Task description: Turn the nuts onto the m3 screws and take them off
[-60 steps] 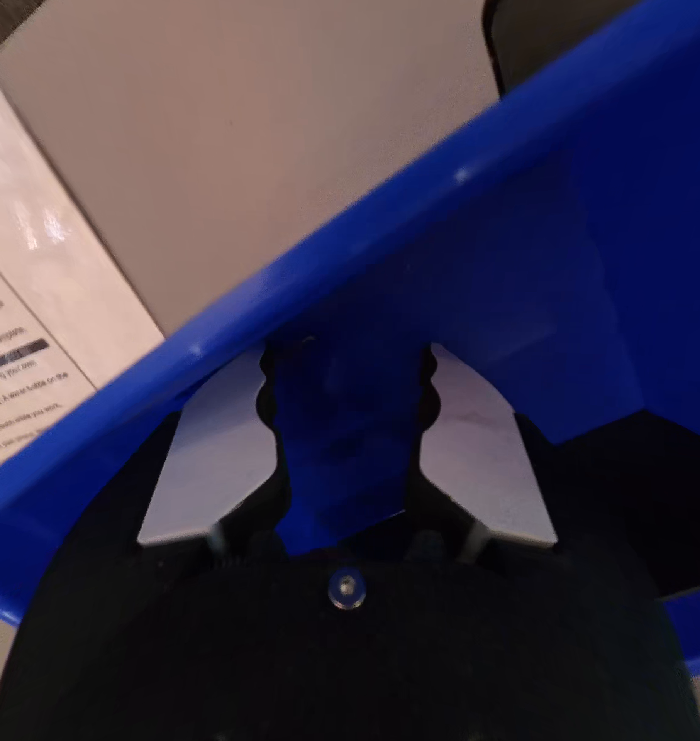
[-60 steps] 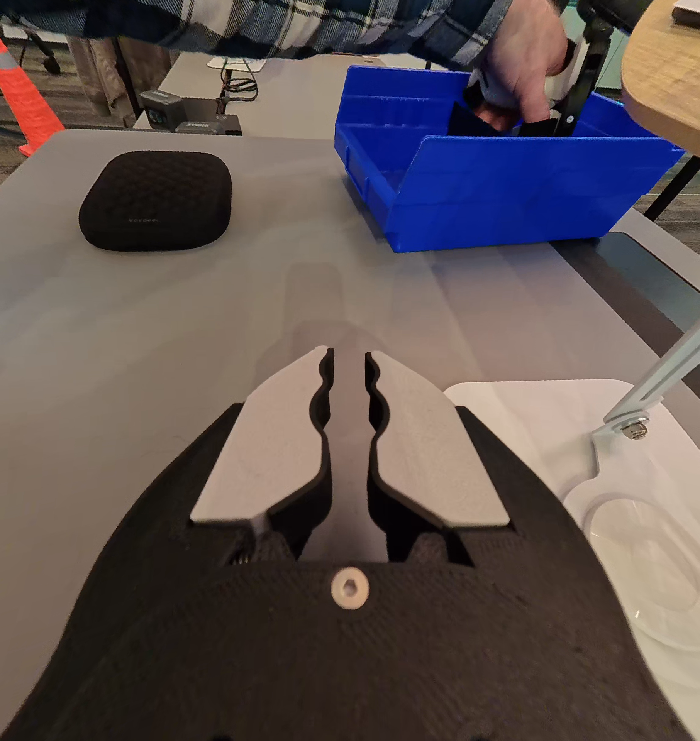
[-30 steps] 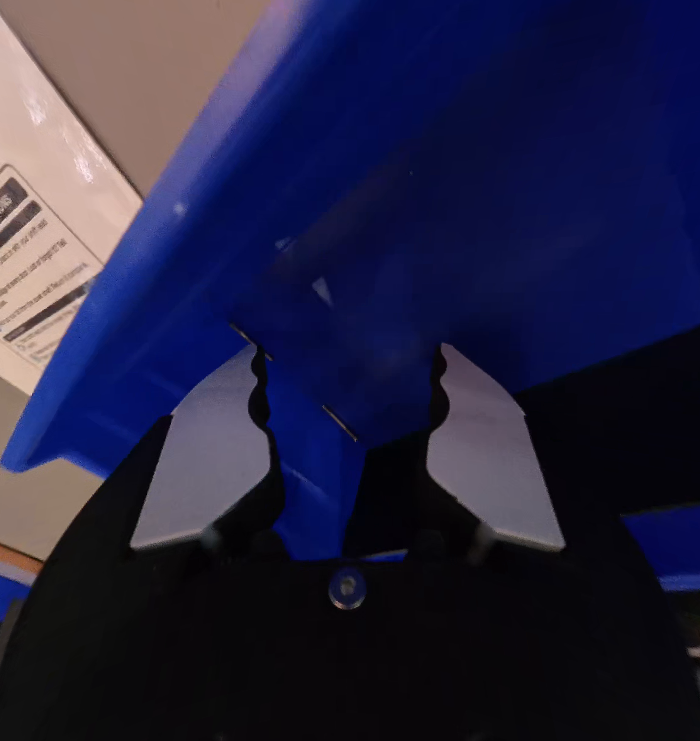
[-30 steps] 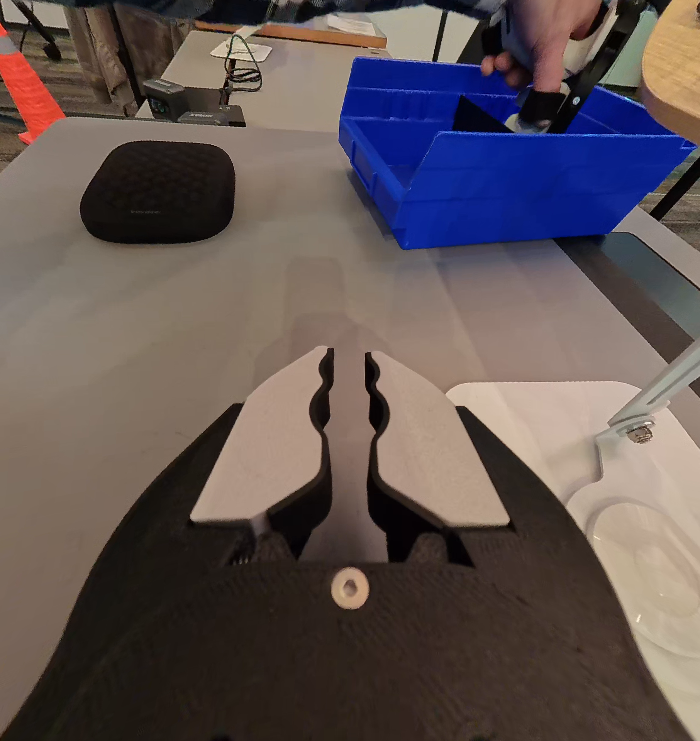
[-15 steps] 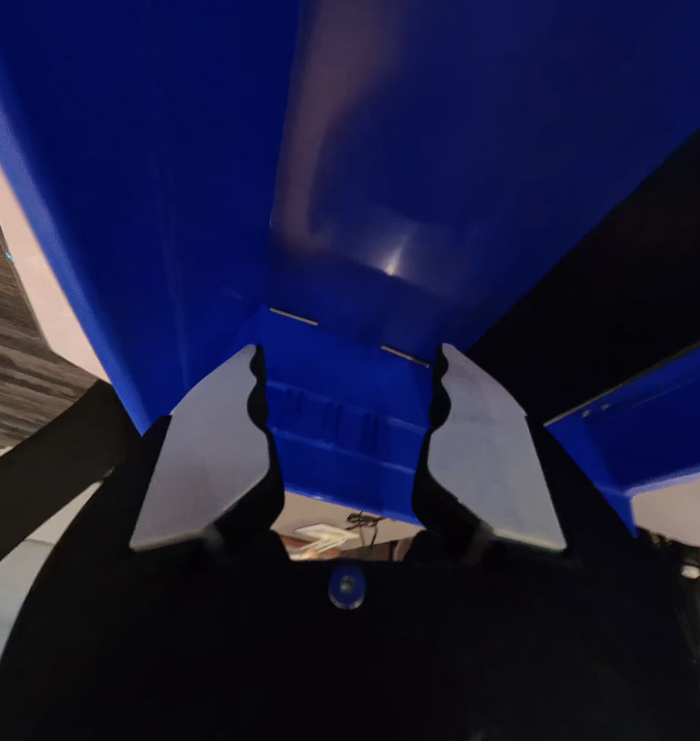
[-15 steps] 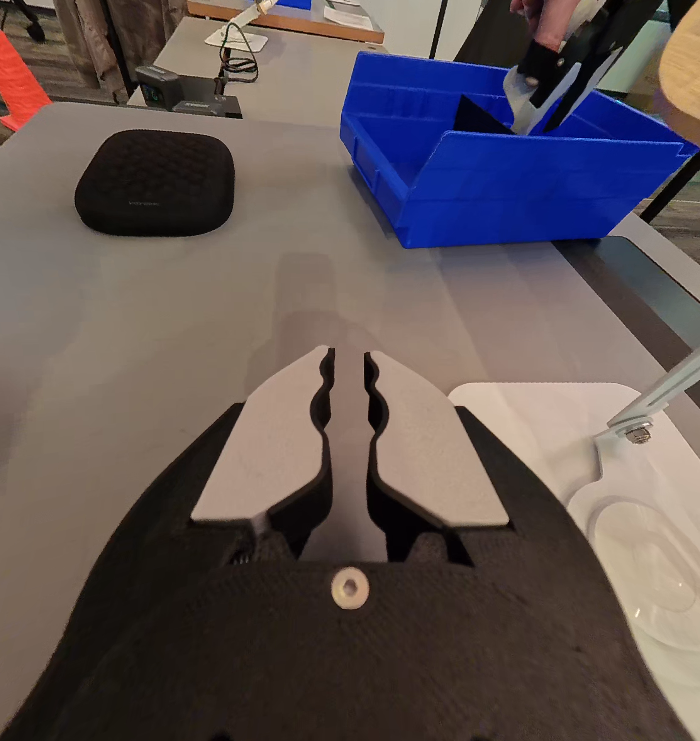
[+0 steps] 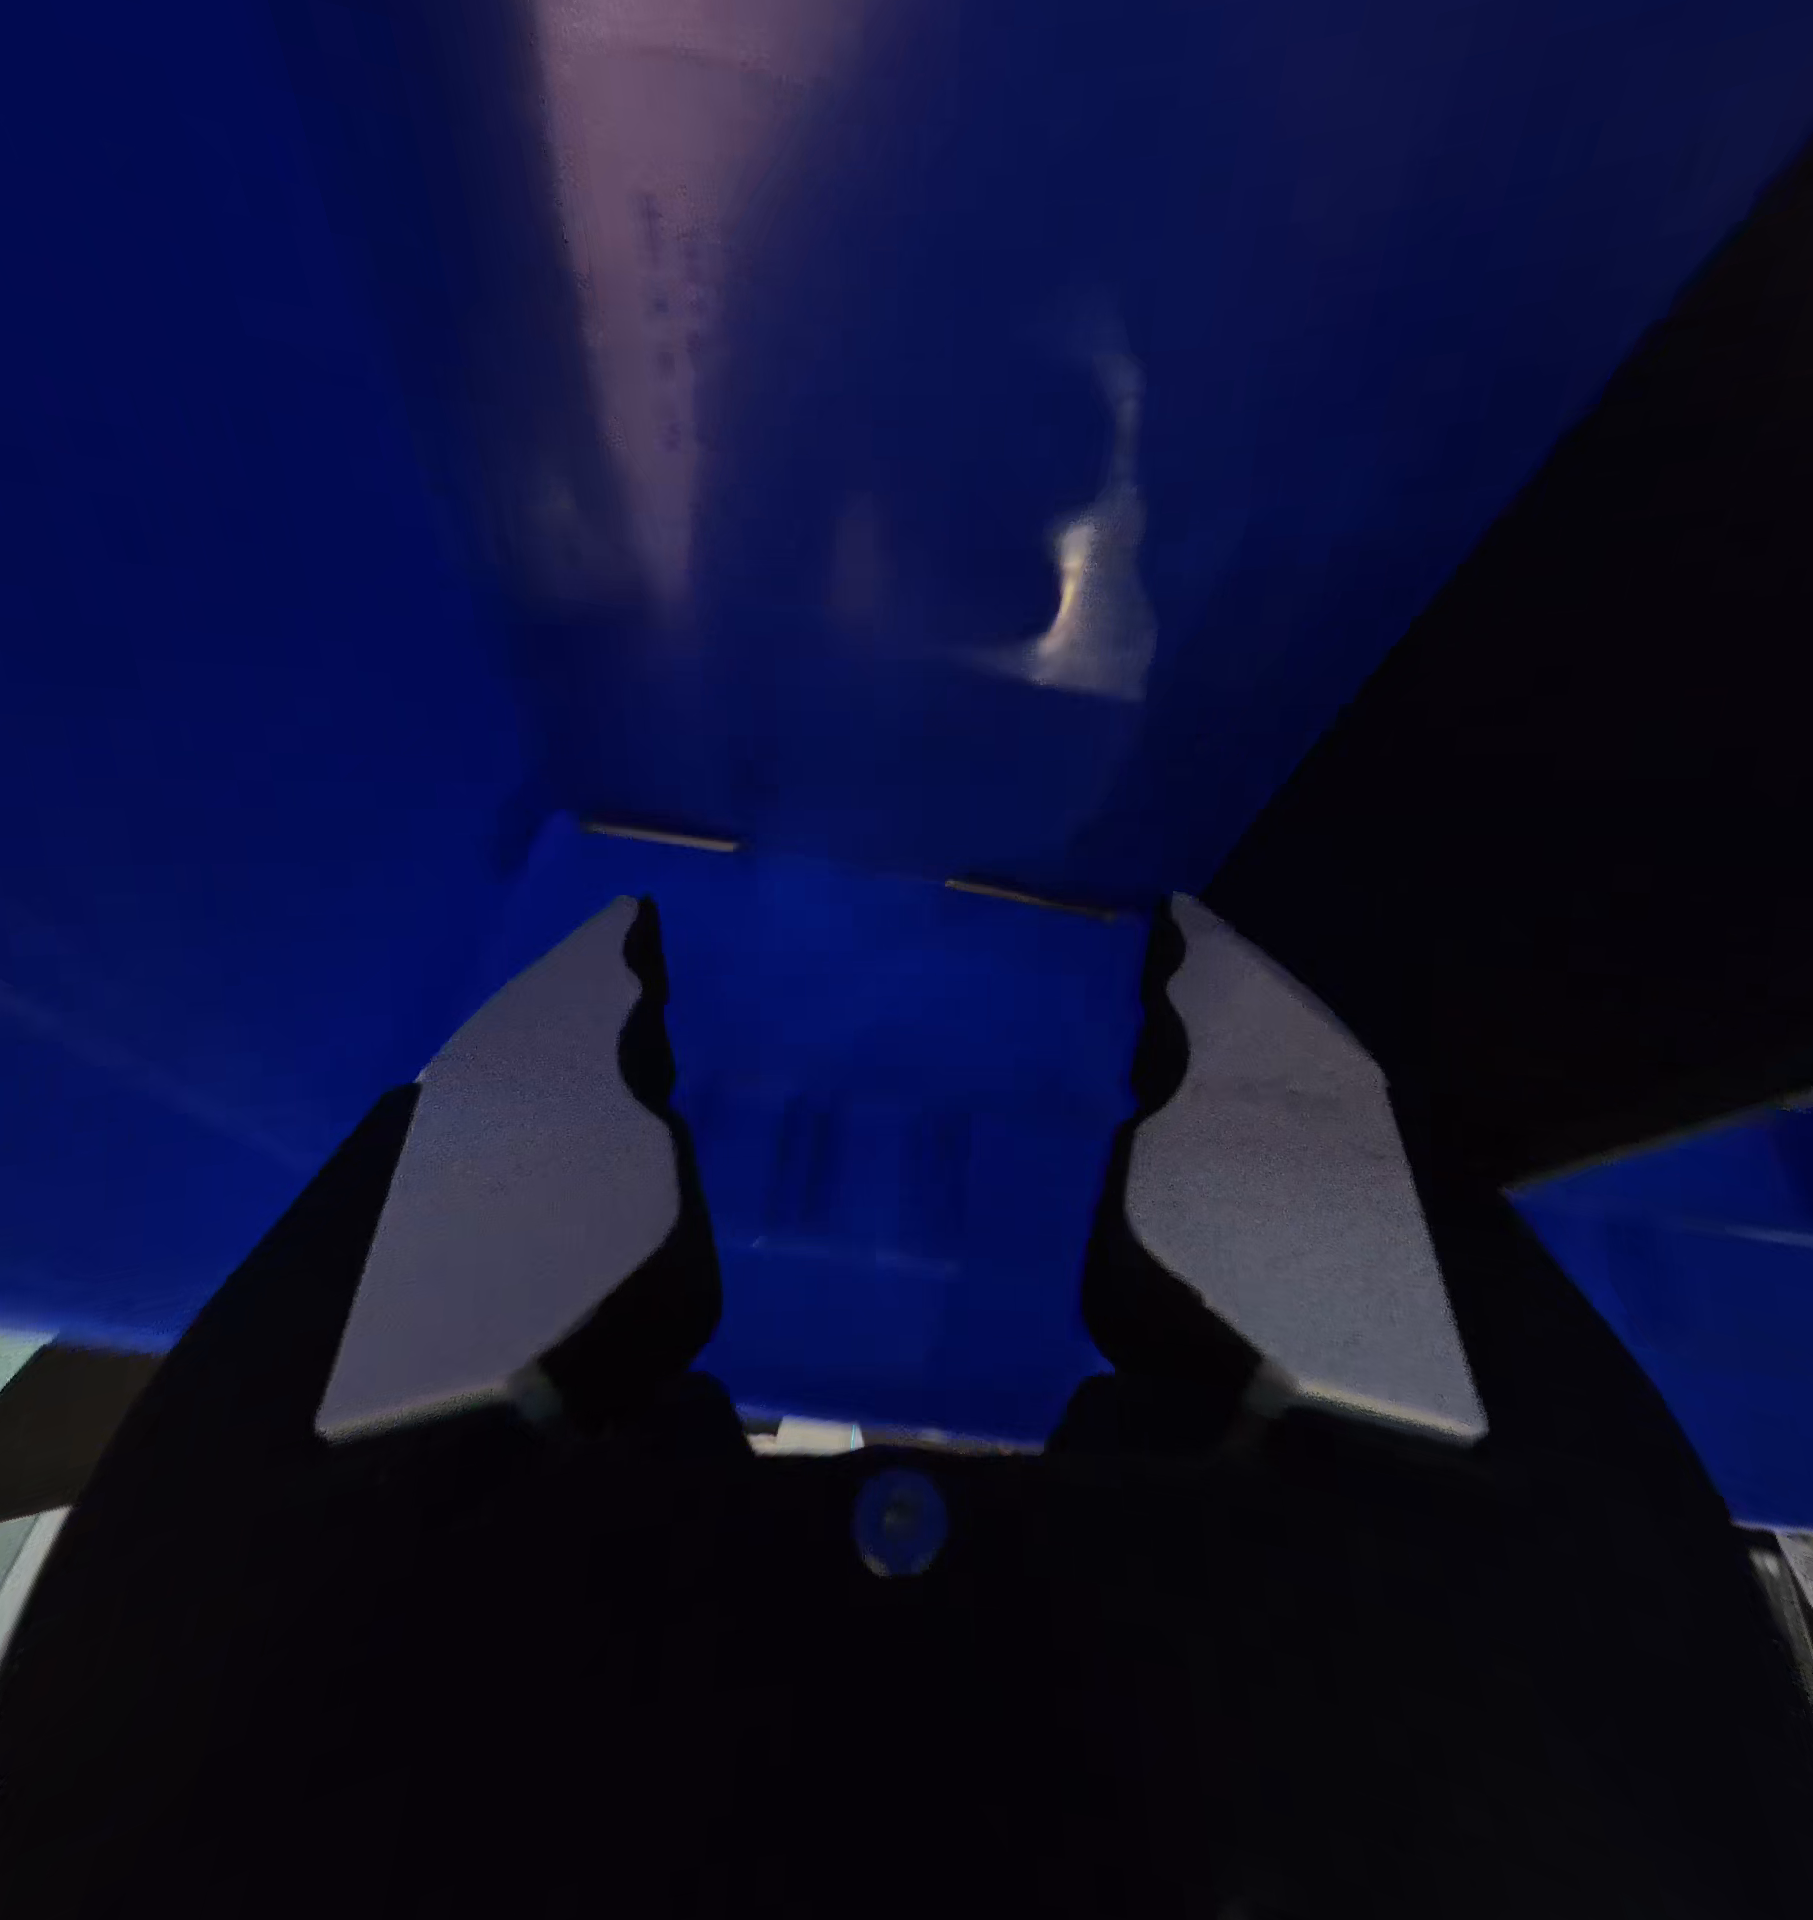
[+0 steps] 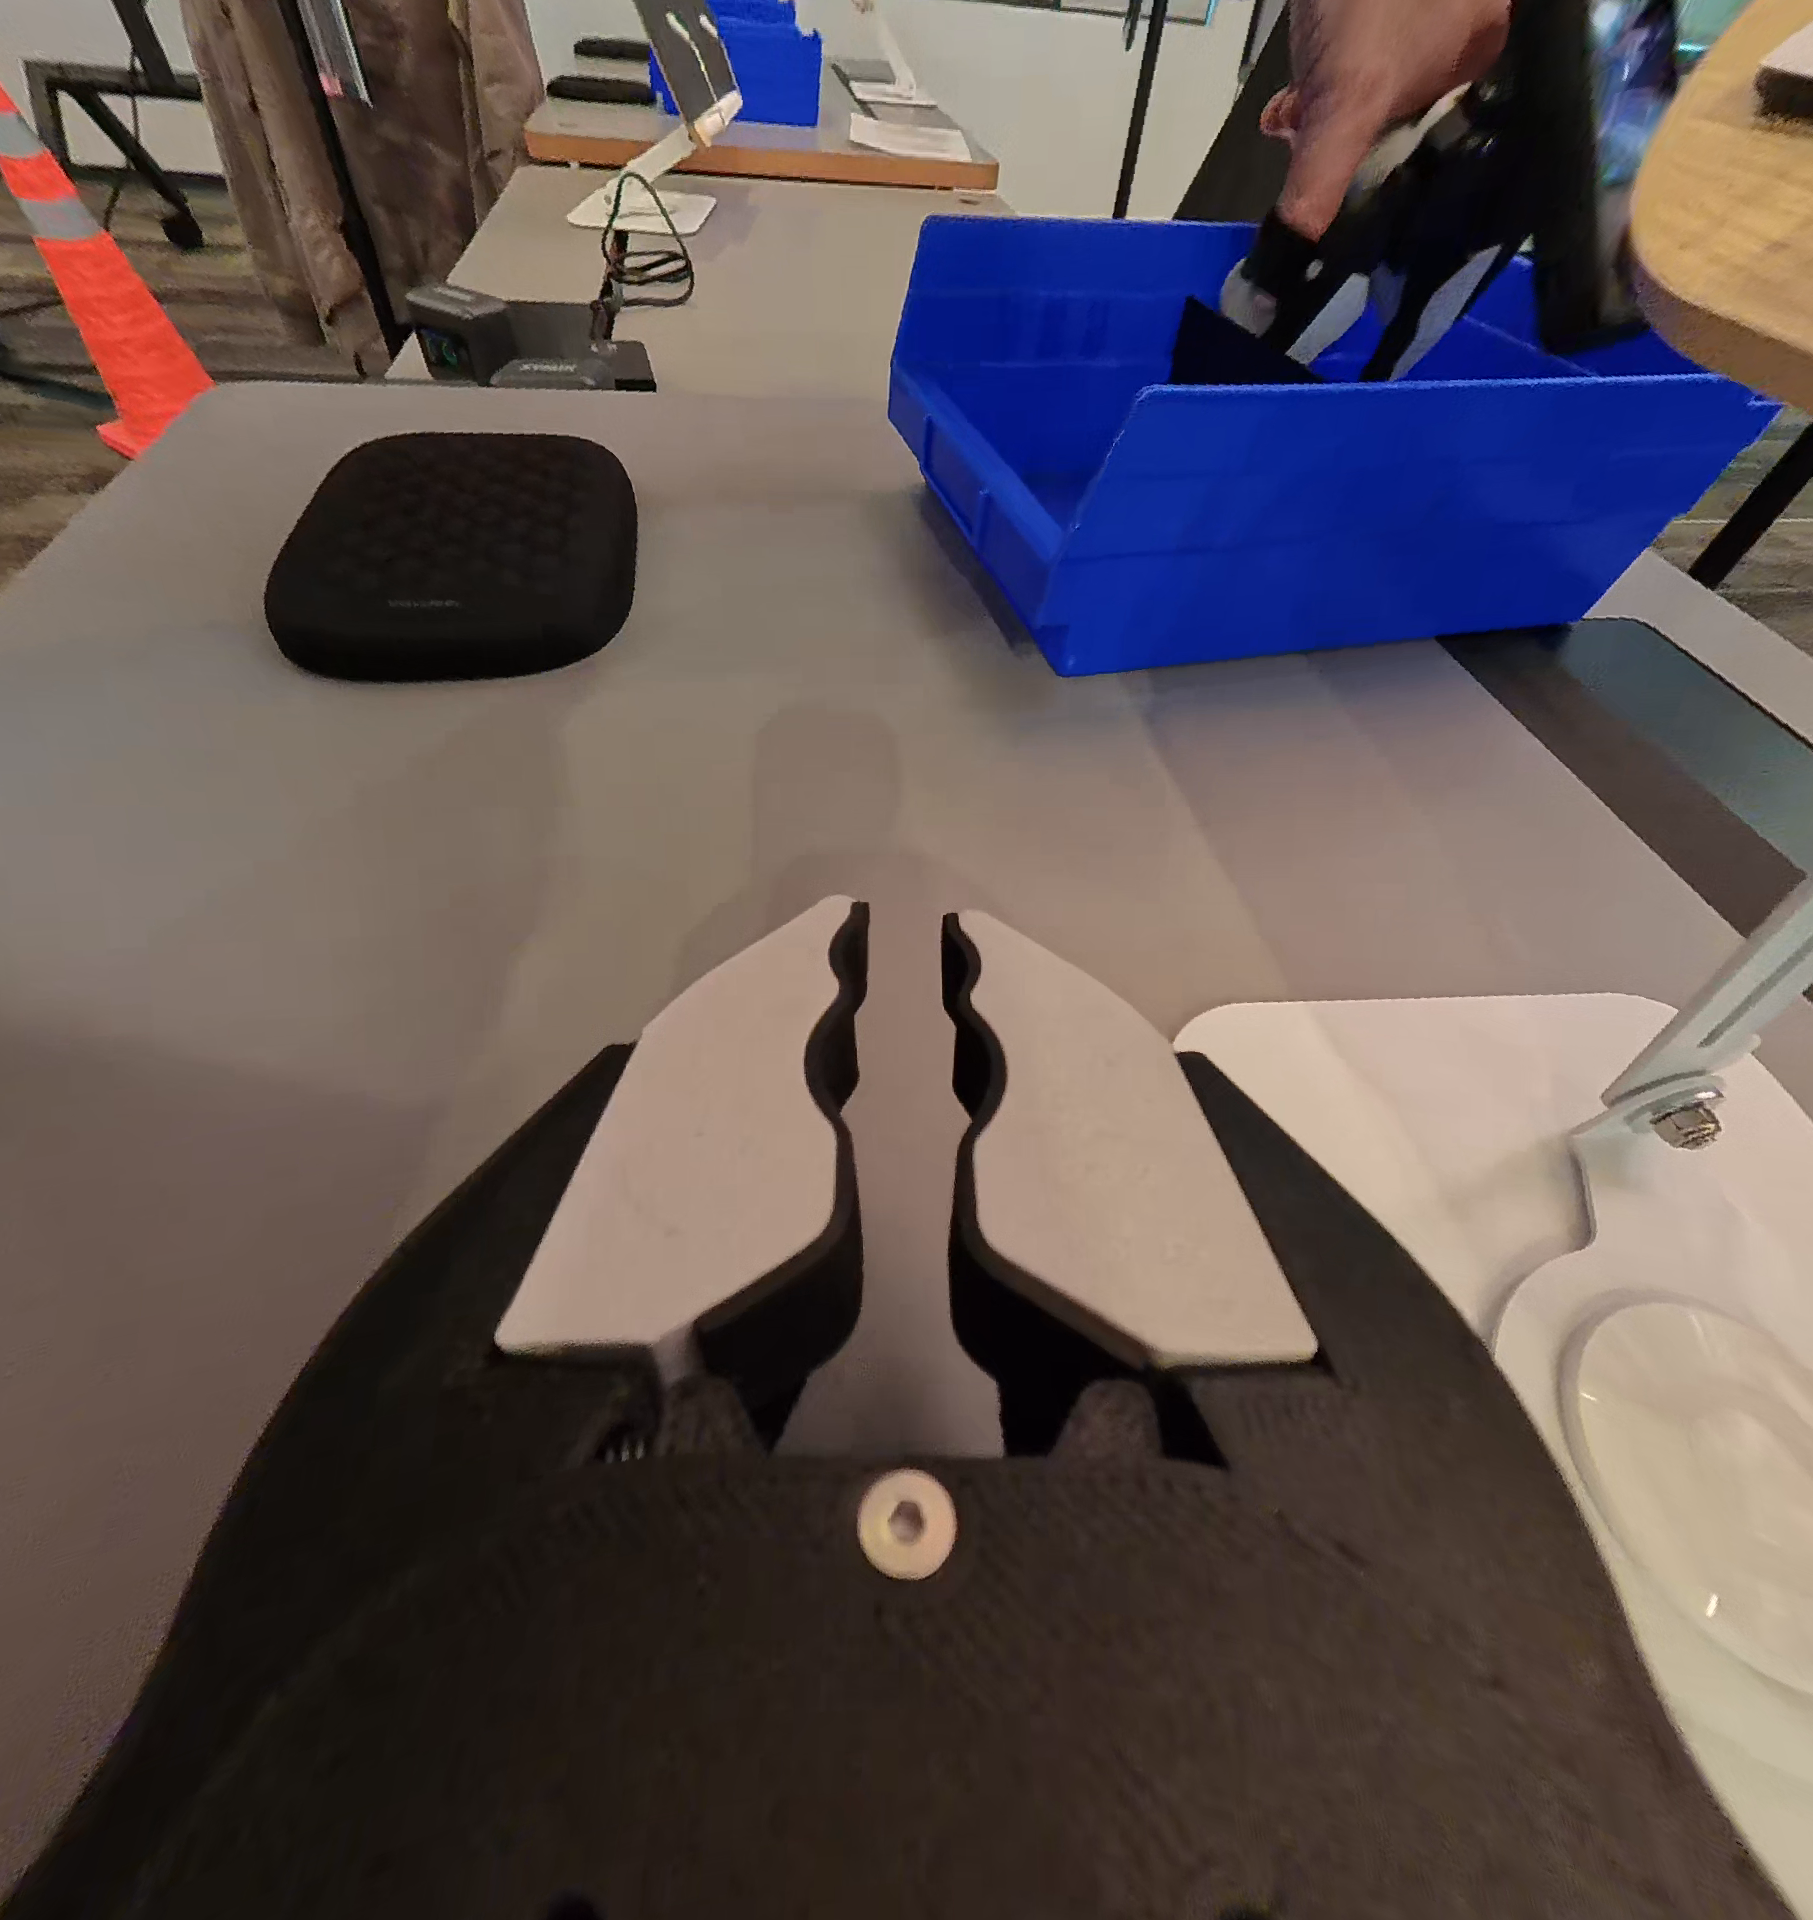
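My left gripper (image 7: 904, 904) is open wide and empty, and it points into a blue plastic bin (image 7: 881, 416). Only the bin's blue wall and floor show between its fingers, and nothing touches the pads. A black divider (image 7: 1608, 727) stands just to its right. The right wrist view shows this gripper (image 8: 1385, 322), held by a hand, tilted over the bin (image 8: 1349, 520) beside the black divider (image 8: 1219, 348). My right gripper (image 8: 904, 914) hovers low over the grey table (image 8: 258, 935). Its fingers stand a narrow gap apart with bare table between them.
A black padded case (image 8: 455, 556) lies at the table's far left. A white base plate (image 8: 1401, 1101) with a metal arm (image 8: 1754, 997) and a clear round lens (image 8: 1733, 1486) sits at the right. A wooden tabletop (image 8: 1754, 229) overhangs the far right, and an orange cone (image 8: 81, 260) stands at the far left. The tips of one gripper are about 45 cm away from the tips of the other.
My left gripper has swung from the bin's outer wall to point inside the bin, has risen a little, and its fingers have spread slightly wider. My right gripper has barely moved.
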The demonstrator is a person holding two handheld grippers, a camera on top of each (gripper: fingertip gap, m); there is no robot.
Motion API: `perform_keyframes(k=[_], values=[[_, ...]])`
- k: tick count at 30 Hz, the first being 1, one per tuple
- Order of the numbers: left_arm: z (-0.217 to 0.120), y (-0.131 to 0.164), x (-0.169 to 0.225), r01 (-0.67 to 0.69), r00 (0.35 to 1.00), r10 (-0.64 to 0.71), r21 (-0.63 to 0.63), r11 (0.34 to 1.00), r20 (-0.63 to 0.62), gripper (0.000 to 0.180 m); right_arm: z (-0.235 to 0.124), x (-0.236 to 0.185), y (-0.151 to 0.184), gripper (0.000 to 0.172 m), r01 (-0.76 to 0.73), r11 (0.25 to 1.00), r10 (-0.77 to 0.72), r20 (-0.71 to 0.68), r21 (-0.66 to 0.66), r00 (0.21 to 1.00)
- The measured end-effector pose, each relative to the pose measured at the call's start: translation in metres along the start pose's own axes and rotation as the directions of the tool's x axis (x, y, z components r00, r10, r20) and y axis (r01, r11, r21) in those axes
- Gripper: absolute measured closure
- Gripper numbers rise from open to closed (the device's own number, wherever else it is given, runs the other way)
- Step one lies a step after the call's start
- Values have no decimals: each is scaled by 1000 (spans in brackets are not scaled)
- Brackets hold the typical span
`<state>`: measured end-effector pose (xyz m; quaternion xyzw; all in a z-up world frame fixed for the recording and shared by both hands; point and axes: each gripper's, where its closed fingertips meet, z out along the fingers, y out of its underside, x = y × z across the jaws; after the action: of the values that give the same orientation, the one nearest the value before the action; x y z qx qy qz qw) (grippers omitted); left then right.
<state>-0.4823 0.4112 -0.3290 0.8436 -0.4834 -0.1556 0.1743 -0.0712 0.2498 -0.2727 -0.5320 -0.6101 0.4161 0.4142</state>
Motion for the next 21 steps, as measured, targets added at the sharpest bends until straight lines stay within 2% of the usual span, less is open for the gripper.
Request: perform_keyframes(k=[2,3,5,9,11,14,16,18,21], values=[[4,-1,5,-21,1000,21,-21,1000,3,95,-3,2,-3,158,-18,1000,18,-2,23,1000],[1,-5,6,-19,1000,19,9,1000,4,88,-3,2,-3,158,-21,999,21,-2,28,1000],[-3,-14,13,-32,999,33,64,997,-11,88,-3,2,-3,158,-20,999,20,-5,28,1000],[-4,-23,27,-99,995,97,85,991,20,82,-2,1,-2,157,-13,1000,14,-3,16,1000],[-3,-30,40,-131,991,133,133,982,-9,81,-2,1,-2,157,-15,1000,15,-2,19,1000],[7,-29,47,-149,988,153,110,983,-24,83,-2,2,-3,158,-22,999,22,-2,24,1000],[-4,-38,37,-168,986,161,193,967,50,84,-2,2,-3,157,-23,999,23,-2,24,1000],[-13,-45,37,-153,988,146,229,961,44,82,-2,2,-2,157,-22,1000,22,0,21,1000],[-12,-62,47,-199,980,198,250,948,31,82,-2,2,-3,157,-27,999,27,2,23,1000]])
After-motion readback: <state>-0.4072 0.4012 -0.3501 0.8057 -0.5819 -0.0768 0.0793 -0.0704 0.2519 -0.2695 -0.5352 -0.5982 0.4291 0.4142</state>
